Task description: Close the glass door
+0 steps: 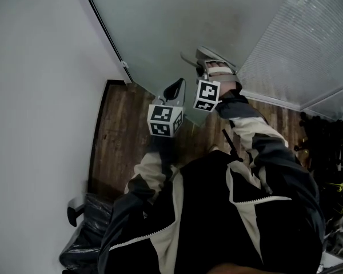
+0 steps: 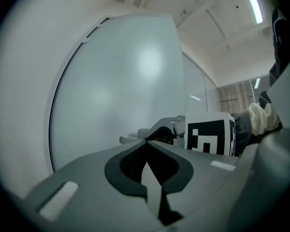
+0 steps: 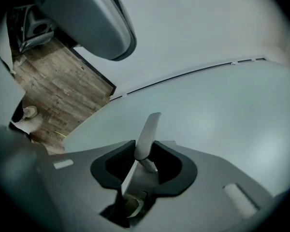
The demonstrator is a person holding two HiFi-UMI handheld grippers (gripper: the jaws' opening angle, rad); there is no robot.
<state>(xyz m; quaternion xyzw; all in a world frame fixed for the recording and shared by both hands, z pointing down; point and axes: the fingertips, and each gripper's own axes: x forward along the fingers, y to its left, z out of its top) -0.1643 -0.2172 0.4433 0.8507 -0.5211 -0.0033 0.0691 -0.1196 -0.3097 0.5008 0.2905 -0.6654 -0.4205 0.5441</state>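
Observation:
The frosted glass door (image 1: 188,21) fills the top of the head view, with a black edge strip (image 1: 106,33) on its left. Its grey metal lever handle (image 1: 214,56) sticks out from the pane. My right gripper (image 1: 206,67) is shut on this handle. In the right gripper view the lever (image 3: 148,134) stands edge-on between the dark pads, with the door (image 3: 208,120) behind it. My left gripper (image 1: 177,85) hovers just left of and below the right one. It is shut and empty (image 2: 145,143), pointing level at the pane (image 2: 121,81), with the right gripper (image 2: 159,132) beyond it.
A white wall (image 1: 34,96) runs along the left. Dark wood floor (image 1: 126,130) lies below the door. A ribbed glass panel (image 1: 308,44) meets the door at the right. A black bag (image 1: 86,233) sits at the lower left, and dark clutter (image 1: 328,153) at the right.

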